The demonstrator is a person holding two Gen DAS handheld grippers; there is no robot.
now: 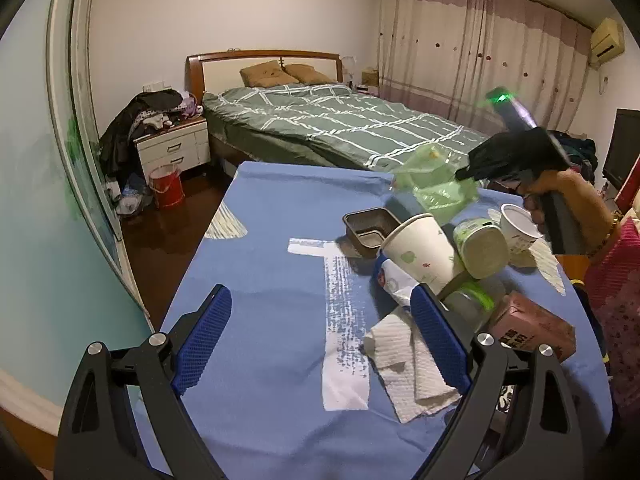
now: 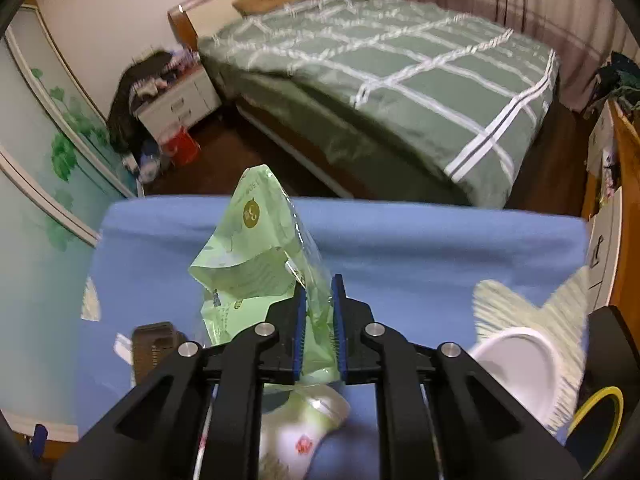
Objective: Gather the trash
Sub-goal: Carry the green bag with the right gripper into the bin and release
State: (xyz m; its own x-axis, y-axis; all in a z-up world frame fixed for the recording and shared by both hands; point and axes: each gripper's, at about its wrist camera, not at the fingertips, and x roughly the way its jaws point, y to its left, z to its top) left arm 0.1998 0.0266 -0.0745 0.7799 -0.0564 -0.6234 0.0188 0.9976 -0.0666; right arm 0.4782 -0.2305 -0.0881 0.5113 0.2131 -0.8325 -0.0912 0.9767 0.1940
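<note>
Blue cloth (image 1: pixel 272 240) covers the table, with a green-quilted bed (image 1: pixel 320 120) behind. Much of the right wrist view is motion-blurred, and the print on the green plastic wrapper (image 2: pixel 260 264) cannot be read. That wrapper is thin, crinkled, pale green and partly clear; the right gripper (image 2: pixel 318 320) is clenched on its lower part, the rest rising beyond the fingertips. The left gripper (image 1: pixel 320 336) hangs released, a crumpled paper towel (image 1: pixel 404 364) against its right finger, paper cups (image 1: pixel 424 252) just past it.
</note>
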